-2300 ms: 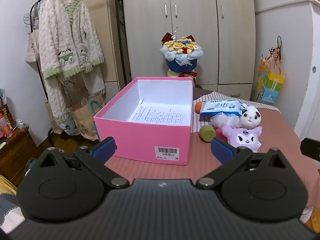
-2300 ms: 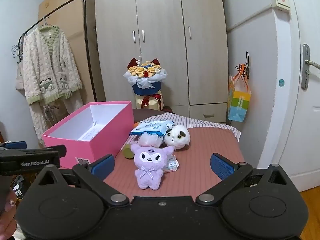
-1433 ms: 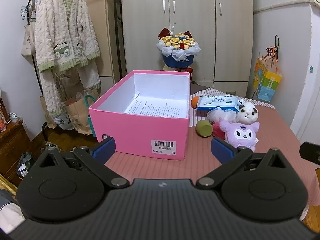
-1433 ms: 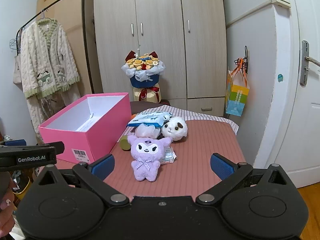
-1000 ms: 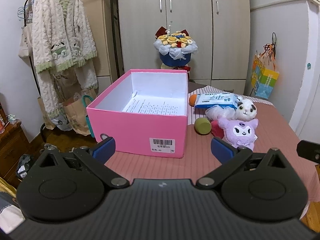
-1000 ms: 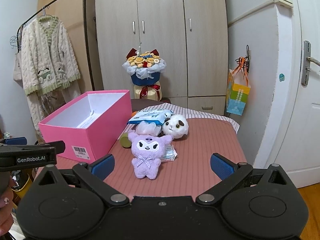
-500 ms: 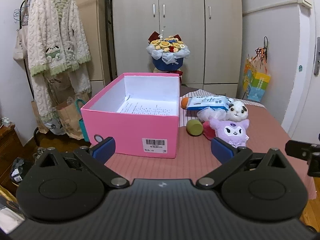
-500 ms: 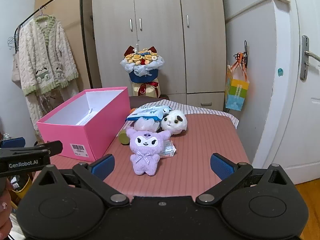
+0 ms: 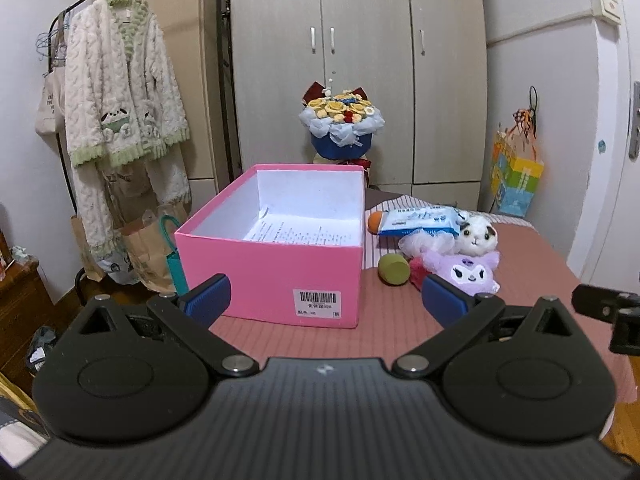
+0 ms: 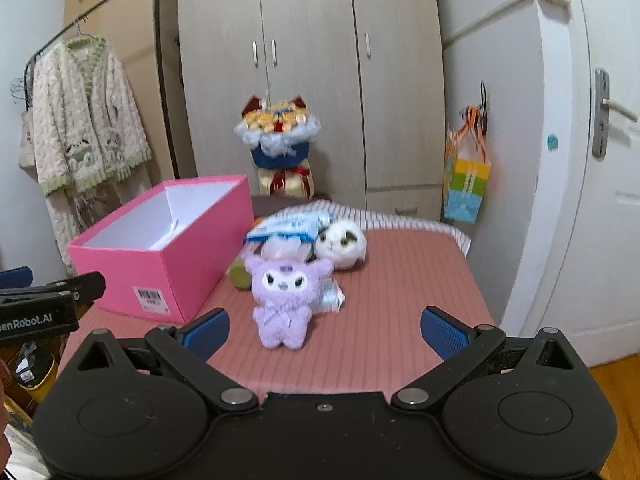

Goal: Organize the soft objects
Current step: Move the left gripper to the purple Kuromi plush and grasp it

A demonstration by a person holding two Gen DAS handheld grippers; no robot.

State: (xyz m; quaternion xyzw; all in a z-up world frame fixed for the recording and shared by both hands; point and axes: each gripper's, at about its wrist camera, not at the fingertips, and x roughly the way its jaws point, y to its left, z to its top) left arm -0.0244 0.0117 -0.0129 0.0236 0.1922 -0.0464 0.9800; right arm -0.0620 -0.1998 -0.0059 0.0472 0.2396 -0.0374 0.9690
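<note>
A fuzzy purple plush (image 10: 285, 300) sits on the ribbed pink table (image 10: 392, 320) just right of a glossy pink box (image 9: 272, 268), open-topped with a barcode sticker and printed sheet inside. Behind the plush huddle a round white plush (image 10: 340, 245), a blue-white packet (image 9: 420, 220) and an olive ball (image 9: 394, 270). Left gripper (image 9: 324, 296) and right gripper (image 10: 324, 330), jaws spread wide, hold nothing; "GenRobot.AI" marks the left one.

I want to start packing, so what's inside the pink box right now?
The pink box holds only a printed paper sheet on its white floor. Its near wall hides the front of the floor, so that part is unseen.
</note>
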